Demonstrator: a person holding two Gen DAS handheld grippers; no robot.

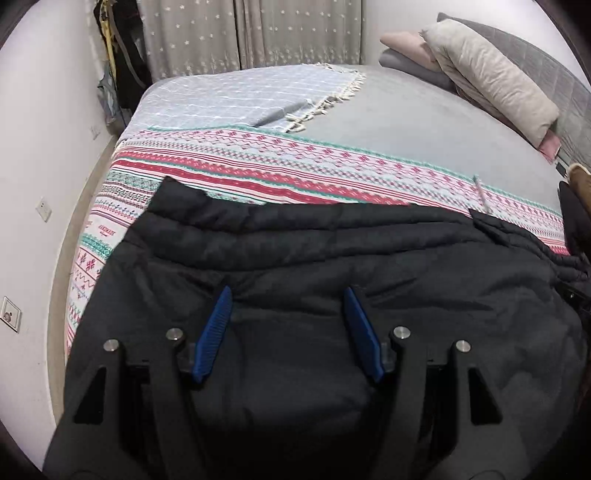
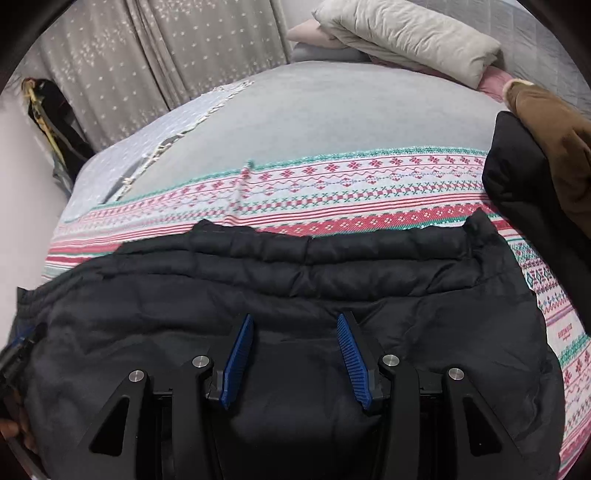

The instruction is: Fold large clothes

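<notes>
Left wrist: left hand-held gripper and right hand-held gripper released, empty over black puffer jacket. Soft, slippery; pinch hem ahead.

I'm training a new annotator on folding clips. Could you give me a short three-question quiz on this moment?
1. True or false: the black padded jacket lies on the patterned blanket.
2. Multiple choice: what is between the blue pads of the right claw? A) a pinched fold of jacket B) nothing gripped, with the jacket lying beneath C) the beige pillow
3. Fill in: beyond the patterned blanket, towards the curtain, lies a pale checked throw with a ____ edge.

Key: 1 true. 2 B; the left claw stands open above the jacket too. 3 fringed.
</notes>
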